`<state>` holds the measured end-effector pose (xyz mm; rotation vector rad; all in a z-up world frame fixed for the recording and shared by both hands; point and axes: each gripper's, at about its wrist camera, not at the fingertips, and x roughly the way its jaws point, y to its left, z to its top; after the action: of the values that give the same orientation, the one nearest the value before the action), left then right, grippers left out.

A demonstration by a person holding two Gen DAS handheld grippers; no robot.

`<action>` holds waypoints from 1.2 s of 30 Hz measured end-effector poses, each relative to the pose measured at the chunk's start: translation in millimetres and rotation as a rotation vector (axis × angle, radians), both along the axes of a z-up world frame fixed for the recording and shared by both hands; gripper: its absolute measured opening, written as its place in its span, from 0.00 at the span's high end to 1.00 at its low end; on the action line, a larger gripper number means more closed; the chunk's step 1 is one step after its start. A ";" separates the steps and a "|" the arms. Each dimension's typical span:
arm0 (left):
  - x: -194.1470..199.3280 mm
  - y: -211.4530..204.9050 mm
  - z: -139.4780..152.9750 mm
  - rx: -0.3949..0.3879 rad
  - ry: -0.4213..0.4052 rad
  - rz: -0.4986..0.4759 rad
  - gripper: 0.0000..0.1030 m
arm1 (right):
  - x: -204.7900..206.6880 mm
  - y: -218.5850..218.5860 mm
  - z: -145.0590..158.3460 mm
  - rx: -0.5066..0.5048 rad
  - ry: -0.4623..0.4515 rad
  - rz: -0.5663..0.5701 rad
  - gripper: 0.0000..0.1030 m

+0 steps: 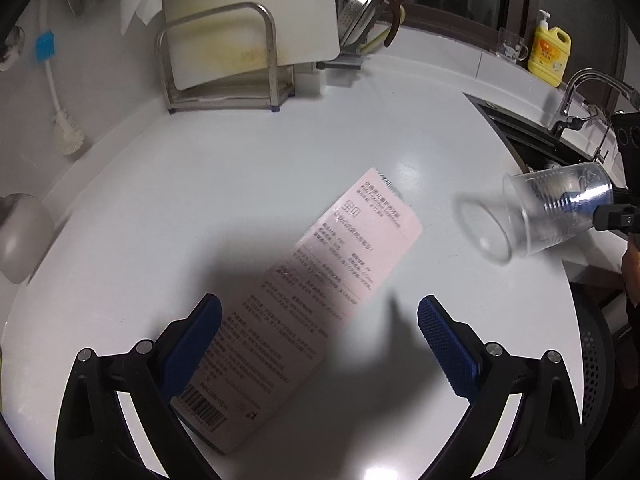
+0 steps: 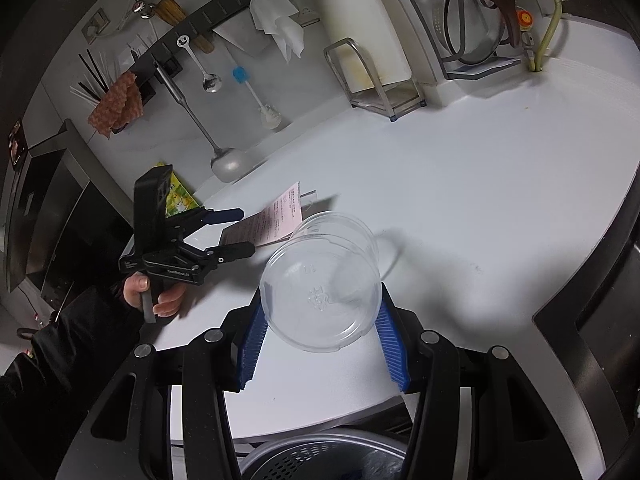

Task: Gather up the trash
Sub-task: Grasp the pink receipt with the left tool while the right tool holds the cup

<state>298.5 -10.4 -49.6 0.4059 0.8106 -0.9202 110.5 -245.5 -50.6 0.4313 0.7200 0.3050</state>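
Observation:
A pink printed package lies flat on the white counter, its barcode end between my left gripper's fingers. My left gripper is open and hovers above it; it also shows in the right wrist view, over the package. My right gripper is shut on a clear plastic cup, held on its side above the counter near the front edge. The cup also shows in the left wrist view, at the right.
A metal rack with a white cutting board stands at the back. A sink with a tap and a yellow soap bottle are at the right. A perforated bin sits below the counter's front edge. A ladle rests at the wall.

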 end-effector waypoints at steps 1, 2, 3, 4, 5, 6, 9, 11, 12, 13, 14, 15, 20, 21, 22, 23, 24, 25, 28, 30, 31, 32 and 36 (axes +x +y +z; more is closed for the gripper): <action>2.1 -0.9 -0.9 0.004 0.003 -0.008 0.06 | 0.1 -0.4 0.2 0.000 0.000 0.000 0.52; 2.8 -1.6 -1.4 0.012 -0.002 -0.012 0.06 | 0.2 -0.4 0.4 -0.001 0.000 0.001 0.52; 3.9 -2.8 -2.3 0.024 -0.011 -0.015 0.06 | 0.3 -0.1 0.8 -0.004 0.000 0.002 0.52; 5.7 -4.0 -3.8 0.033 -0.007 -0.021 0.06 | 0.8 -0.1 0.6 -0.004 0.000 0.003 0.52; 7.4 -5.1 -5.1 0.040 0.000 -0.026 0.06 | 1.4 0.3 0.6 -0.005 0.000 0.005 0.52; 9.5 -7.0 -7.0 0.052 0.007 -0.030 0.06 | 2.0 0.4 0.6 -0.006 0.001 0.007 0.52; 13.4 -12.8 -12.9 0.087 0.032 -0.053 0.06 | 2.3 1.7 0.9 -0.004 -0.001 0.011 0.52; 15.0 -16.0 -16.9 0.108 0.042 -0.055 0.06 | 2.7 2.5 0.7 -0.007 -0.001 0.013 0.52; 14.4 -16.0 -16.7 0.108 0.040 -0.054 0.06 | 3.0 2.5 0.5 -0.006 -0.001 0.013 0.52; 14.0 -16.2 -16.9 0.110 0.038 -0.049 0.05 | 3.1 3.0 0.3 -0.004 0.000 0.015 0.52; 13.2 -15.6 -16.7 0.107 0.036 -0.045 0.07 | 3.3 3.1 0.3 -0.003 0.000 0.016 0.52; 12.0 -14.8 -15.9 0.105 0.032 -0.042 0.08 | 3.4 3.2 0.3 -0.002 0.000 0.016 0.52; 1.8 -11.1 -11.2 0.071 0.026 -0.012 0.36 | 5.0 6.5 -2.0 -0.010 0.008 0.015 0.52; -0.7 -11.1 -10.9 0.066 0.026 -0.005 0.39 | 5.3 7.0 -2.4 -0.010 0.009 0.016 0.52; -4.2 -11.1 -10.4 0.064 0.024 0.005 0.45 | 5.2 7.8 -2.9 -0.011 0.009 0.016 0.52; -7.1 -11.8 -10.1 0.063 0.021 0.013 0.50 | 5.2 8.2 -3.3 -0.011 0.008 0.015 0.52; -11.0 -11.9 -9.8 0.061 0.021 0.025 0.52 | 4.8 8.4 -3.8 -0.010 0.008 0.015 0.52; -15.0 -11.7 -9.2 0.057 0.019 0.034 0.55 | 4.5 8.8 -4.4 -0.006 0.008 0.015 0.52; -25.1 -9.1 -3.3 0.026 0.013 0.069 0.72 | 3.5 9.3 -4.8 -0.005 0.008 0.011 0.52; -29.5 -6.0 2.6 -0.003 0.013 0.102 0.79 | 2.9 9.9 -5.0 -0.005 0.007 0.009 0.52; -31.7 -5.3 4.3 -0.009 0.011 0.122 0.81 | 2.1 10.0 -5.4 -0.003 0.008 0.007 0.52; -34.0 -5.3 5.0 -0.008 0.005 0.136 0.82 | 1.2 10.1 -5.6 -0.002 0.008 0.004 0.52; -44.4 -6.8 6.4 -0.002 -0.019 0.190 0.84 | -3.2 10.2 -6.5 -0.001 0.009 -0.001 0.52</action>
<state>254.1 -17.2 -43.2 0.3296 0.8165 -0.7395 107.3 -235.3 -57.1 0.4329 0.7288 0.3015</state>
